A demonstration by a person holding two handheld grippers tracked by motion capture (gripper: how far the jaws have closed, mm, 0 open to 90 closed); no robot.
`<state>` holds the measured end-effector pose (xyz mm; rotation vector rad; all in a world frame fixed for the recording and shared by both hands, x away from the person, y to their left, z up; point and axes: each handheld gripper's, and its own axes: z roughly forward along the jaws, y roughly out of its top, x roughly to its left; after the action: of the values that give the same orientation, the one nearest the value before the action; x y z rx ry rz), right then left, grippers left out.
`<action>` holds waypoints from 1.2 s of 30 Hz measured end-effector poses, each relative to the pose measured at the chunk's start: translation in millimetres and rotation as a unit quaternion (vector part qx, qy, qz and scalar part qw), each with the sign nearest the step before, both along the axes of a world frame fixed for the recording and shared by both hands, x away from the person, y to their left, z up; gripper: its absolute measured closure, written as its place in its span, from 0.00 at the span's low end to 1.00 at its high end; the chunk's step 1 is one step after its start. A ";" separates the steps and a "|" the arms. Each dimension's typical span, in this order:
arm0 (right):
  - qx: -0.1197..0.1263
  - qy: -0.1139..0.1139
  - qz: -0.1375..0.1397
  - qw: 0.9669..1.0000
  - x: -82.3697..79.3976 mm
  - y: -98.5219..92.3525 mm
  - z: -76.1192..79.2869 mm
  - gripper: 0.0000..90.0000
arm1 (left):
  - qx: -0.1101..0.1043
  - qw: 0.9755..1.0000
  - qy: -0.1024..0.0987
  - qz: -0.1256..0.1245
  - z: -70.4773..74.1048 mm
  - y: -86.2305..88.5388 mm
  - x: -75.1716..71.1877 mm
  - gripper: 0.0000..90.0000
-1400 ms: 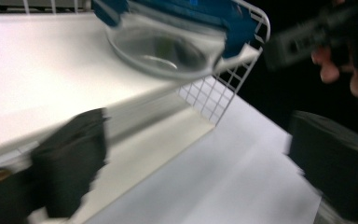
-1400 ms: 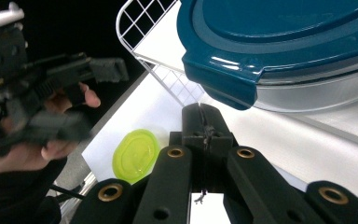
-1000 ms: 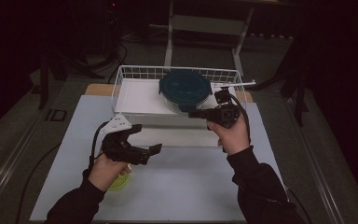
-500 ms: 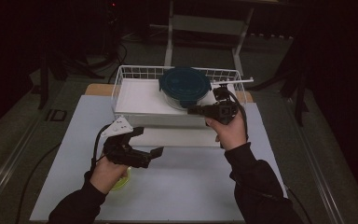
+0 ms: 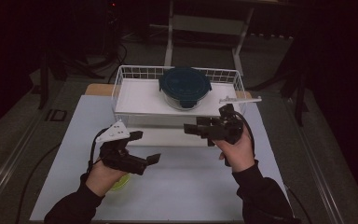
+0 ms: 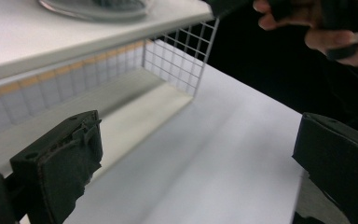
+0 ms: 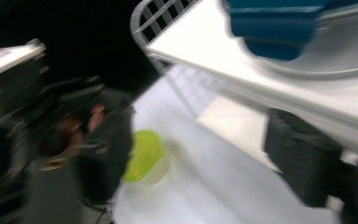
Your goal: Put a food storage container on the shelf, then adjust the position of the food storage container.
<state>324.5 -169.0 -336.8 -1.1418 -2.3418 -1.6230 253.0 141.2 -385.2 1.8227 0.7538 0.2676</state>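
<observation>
Two grippers are hovering in front of the white wire basket (image 5: 135, 109), both with jaws spread wide and gripping nothing. The left gripper (image 5: 145, 148) is hanging lower, farther out from the basket; the right gripper (image 5: 192, 129) is floating just before its front wall. Inside the basket, a glass container with a dark teal lid (image 5: 185, 86) is sitting toward the back. A small lime-lidded container (image 7: 144, 156) is lying well in front of the basket, under the left hand (image 5: 103, 175).

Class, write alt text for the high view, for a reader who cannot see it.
A person holds a left hand-held gripper and a right hand-held gripper, both open and empty, above a white table. Behind them a white wire basket holds a round container with a dark blue lid.
</observation>
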 end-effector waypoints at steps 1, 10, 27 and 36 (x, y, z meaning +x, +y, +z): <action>0.003 -0.006 -0.002 1.000 -3.2 -2.6 -1.5 0.22 | -0.001 1.000 -0.002 0.000 0.2 2.4 -1.1 0.02; 0.002 -0.050 -0.005 0.999 -32.2 -27.3 -16.5 0.18 | 0.016 1.000 -0.004 0.022 1.6 27.7 -11.5 0.07; 0.023 -0.085 -0.022 0.996 -79.7 -66.6 -45.1 0.18 | 0.050 0.996 0.017 0.068 -29.2 77.8 -31.7 0.40; 0.022 -0.089 -0.030 0.995 -91.8 -77.8 -58.3 0.18 | 0.057 0.992 0.036 0.104 -45.0 109.8 -37.9 0.74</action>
<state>232.7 -246.8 -395.1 -1.1108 -2.3841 -1.8600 215.1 251.0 -430.2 1.8707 0.9990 0.3892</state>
